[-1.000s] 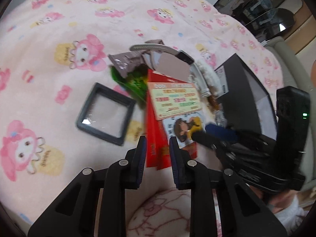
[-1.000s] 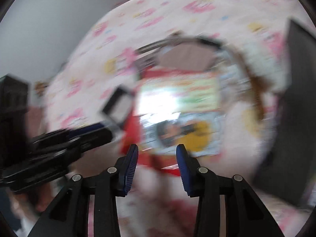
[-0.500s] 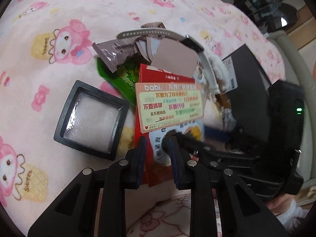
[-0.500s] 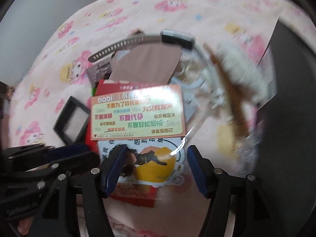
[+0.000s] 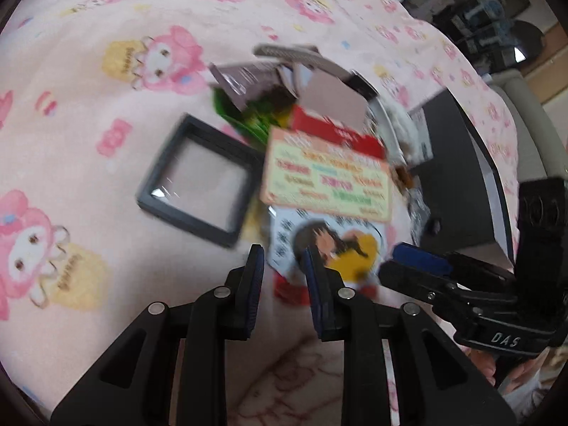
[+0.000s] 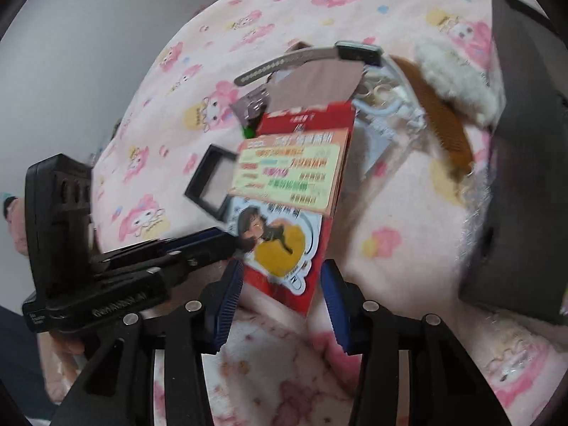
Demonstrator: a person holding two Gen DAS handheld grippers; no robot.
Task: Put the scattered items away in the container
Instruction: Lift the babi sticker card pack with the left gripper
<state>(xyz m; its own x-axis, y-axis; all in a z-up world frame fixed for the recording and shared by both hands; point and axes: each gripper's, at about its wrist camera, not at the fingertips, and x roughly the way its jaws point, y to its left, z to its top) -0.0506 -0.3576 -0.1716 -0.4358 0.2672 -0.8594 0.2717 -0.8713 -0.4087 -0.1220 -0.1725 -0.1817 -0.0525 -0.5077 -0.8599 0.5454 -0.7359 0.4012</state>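
Black box beside item pile; interior hidden; red packet outside.

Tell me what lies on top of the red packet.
On the red packet lie an orange card, a cartoon sticker and a brown card. Most of its face is covered.

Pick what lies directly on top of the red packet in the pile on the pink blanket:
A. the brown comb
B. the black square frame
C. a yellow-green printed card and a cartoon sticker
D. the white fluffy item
C: the yellow-green printed card and the cartoon sticker overlap the red packet; the other items lie beside it.
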